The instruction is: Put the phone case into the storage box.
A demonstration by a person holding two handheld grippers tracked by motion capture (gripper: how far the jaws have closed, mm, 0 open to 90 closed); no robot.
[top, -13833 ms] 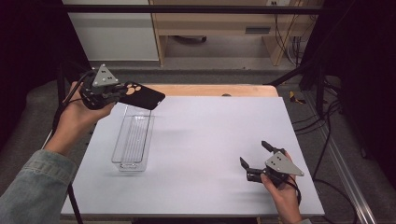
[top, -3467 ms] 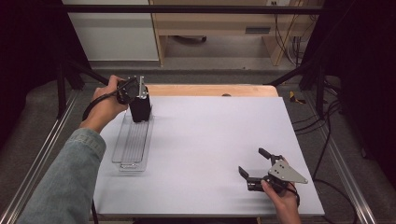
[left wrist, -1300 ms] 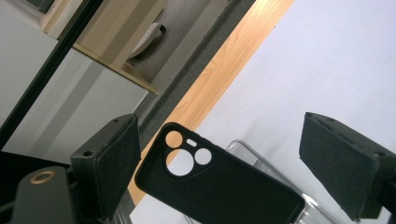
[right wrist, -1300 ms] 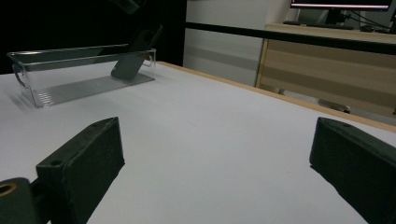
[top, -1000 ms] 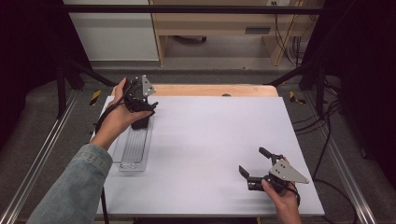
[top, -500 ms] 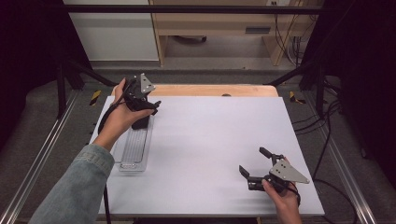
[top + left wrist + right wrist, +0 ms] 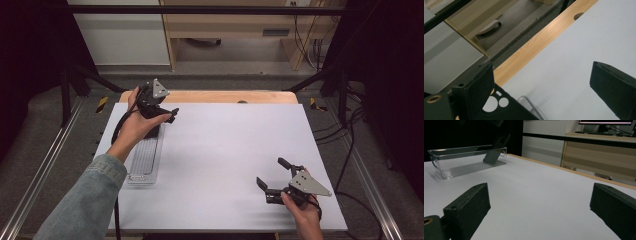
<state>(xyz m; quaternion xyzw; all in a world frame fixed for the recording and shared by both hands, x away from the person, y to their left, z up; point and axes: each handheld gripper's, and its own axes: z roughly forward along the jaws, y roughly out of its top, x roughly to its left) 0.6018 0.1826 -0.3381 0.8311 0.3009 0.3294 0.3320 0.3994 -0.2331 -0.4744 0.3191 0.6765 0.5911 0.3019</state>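
Phone case stands leaning in the far end of the clear tray.

The left gripper [image 7: 167, 114] hovers just above the black phone case [image 7: 496, 148], jaws wide apart and empty; the case's long axis tilts up against the tray [image 7: 145, 162] wall. The right gripper [image 7: 272, 175], also open and empty, rests well apart at the near right.

A white table [image 7: 230, 150] takes centre stage, with a strip of pale wood [image 7: 210, 97] running along its far edge. Beyond it lies grey floor [image 7: 225, 65], then a white cabinet [image 7: 122, 32] on the left and a light wooden bench [image 7: 235, 25] beside it, cables [image 7: 307, 35] dangling at its right end. Metal rails [image 7: 47, 165] flank the table on both sides, a black bar [image 7: 200, 10] crosses overhead, and the outer edges sink into darkness.
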